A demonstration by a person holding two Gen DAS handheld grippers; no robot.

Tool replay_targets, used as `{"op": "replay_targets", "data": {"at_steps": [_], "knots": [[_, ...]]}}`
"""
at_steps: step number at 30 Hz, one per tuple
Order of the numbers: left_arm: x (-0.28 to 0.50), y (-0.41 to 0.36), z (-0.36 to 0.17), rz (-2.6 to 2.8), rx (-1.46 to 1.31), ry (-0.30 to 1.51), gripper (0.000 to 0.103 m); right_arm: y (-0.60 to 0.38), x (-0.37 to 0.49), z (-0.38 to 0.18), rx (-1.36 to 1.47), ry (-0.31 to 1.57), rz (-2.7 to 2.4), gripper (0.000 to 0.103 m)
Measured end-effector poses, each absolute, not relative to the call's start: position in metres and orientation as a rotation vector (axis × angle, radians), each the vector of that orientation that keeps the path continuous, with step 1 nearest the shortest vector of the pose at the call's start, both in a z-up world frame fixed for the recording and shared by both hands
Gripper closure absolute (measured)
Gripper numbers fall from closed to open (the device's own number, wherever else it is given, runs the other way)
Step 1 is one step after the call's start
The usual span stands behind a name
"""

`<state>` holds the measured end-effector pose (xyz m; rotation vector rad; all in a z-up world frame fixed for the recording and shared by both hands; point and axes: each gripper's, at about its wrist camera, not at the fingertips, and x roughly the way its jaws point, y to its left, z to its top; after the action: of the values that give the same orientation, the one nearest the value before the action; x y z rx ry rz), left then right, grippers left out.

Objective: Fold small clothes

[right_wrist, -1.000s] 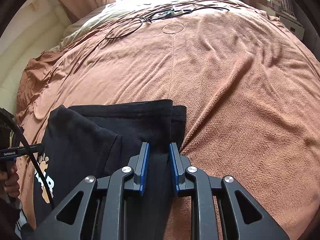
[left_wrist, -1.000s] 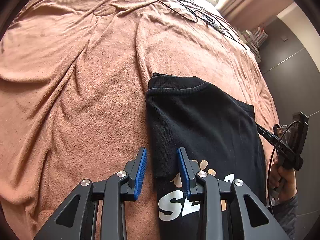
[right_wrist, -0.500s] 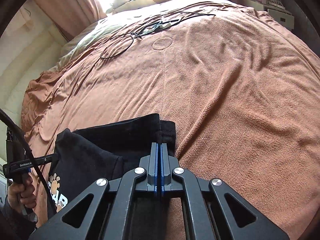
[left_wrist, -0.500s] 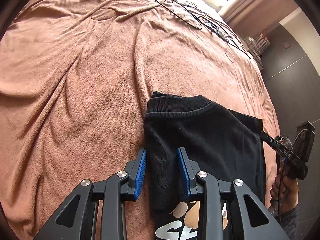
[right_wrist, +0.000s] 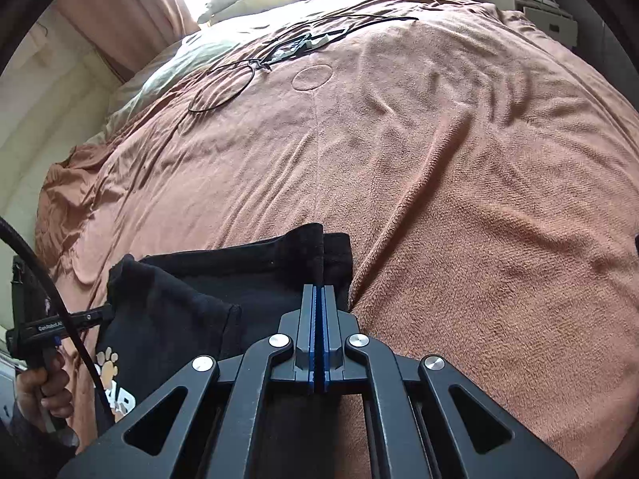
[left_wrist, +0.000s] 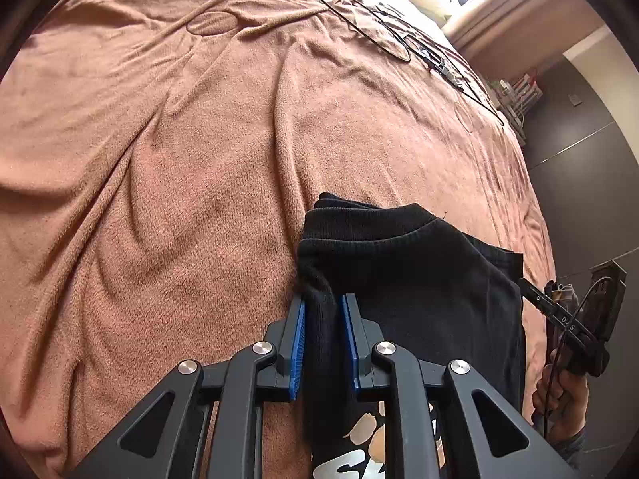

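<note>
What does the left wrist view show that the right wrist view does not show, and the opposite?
Only the left wrist view shows the left gripper close up, its blue pads around a bunched edge of the black shirt, a gap between them, and the ribbed collar.

Only the right wrist view shows the right gripper with its pads pressed together on the shirt's other edge, and the curtain.

Both show the brown blanket, the black cable lying on it, the paw print on the shirt, and the other gripper at the frame edge.
</note>
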<state>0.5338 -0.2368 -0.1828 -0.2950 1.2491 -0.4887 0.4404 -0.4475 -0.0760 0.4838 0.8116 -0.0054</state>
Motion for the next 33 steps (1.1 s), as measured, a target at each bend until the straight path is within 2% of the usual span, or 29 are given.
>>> {"op": "replay_targets", "data": {"at_steps": [6,8,10,11,27,28,30,33], "knots": [[0.53,-0.225,-0.189,-0.515,-0.366,1.281,0.081,-0.467,0.429,-0.082,0.587,0.824,0.088,0.1],[0.528,-0.223,-0.189,-0.526,-0.379,1.29,0.081,-0.474,0.426,-0.089,0.619,0.833,0.11,0.085],[0.526,-0.222,-0.19,-0.542,-0.391,1.297,0.078,-0.48,0.422,-0.094,0.634,0.829,0.117,0.049],[0.524,-0.221,-0.19,-0.551,-0.399,1.303,0.075,-0.482,0.42,-0.095,0.644,0.822,0.122,0.046],[0.516,-0.209,-0.202,-0.612,-0.533,1.33,0.073,-0.508,0.432,-0.129,0.853,0.853,0.37,0.046],[0.518,-0.21,-0.204,-0.614,-0.548,1.329,0.073,-0.509,0.437,-0.132,0.86,0.849,0.384,0.048],[0.524,-0.214,-0.205,-0.615,-0.574,1.322,0.073,-0.509,0.45,-0.136,0.88,0.852,0.417,0.06],[0.534,-0.221,-0.203,-0.608,-0.575,1.306,0.073,-0.506,0.467,-0.144,0.885,0.861,0.458,0.062]]}}
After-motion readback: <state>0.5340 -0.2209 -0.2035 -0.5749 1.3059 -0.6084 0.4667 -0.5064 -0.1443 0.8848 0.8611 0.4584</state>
